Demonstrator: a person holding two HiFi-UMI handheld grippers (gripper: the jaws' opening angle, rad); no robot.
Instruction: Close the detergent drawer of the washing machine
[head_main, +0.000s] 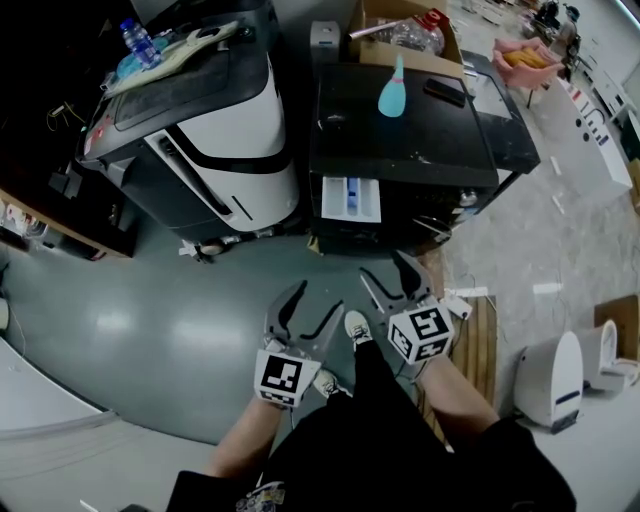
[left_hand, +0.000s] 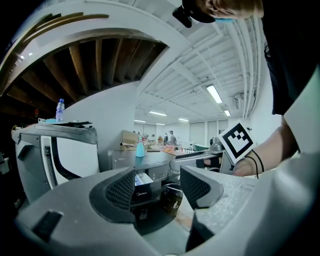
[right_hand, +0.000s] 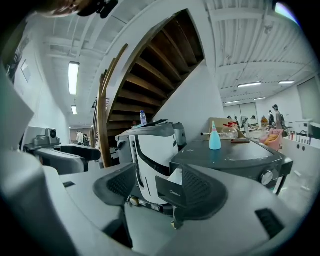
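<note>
A black washing machine (head_main: 400, 125) stands ahead of me with its detergent drawer (head_main: 351, 199) pulled out at the front left, white and blue inside. The drawer's dark front panel (right_hand: 170, 188) shows between the right gripper's jaws, still some way off, and the drawer (left_hand: 141, 183) also shows between the left gripper's jaws. My left gripper (head_main: 318, 307) is open and empty, low over the grey floor. My right gripper (head_main: 384, 275) is open and empty, closer to the machine, just below the drawer.
A white and black appliance (head_main: 205, 135) stands left of the washer, with a water bottle (head_main: 136, 40) on top. A teal bottle (head_main: 392, 92) and a dark phone (head_main: 443, 91) lie on the washer's lid. A cardboard box (head_main: 405, 35) sits behind; a wooden pallet (head_main: 470, 330) lies at right.
</note>
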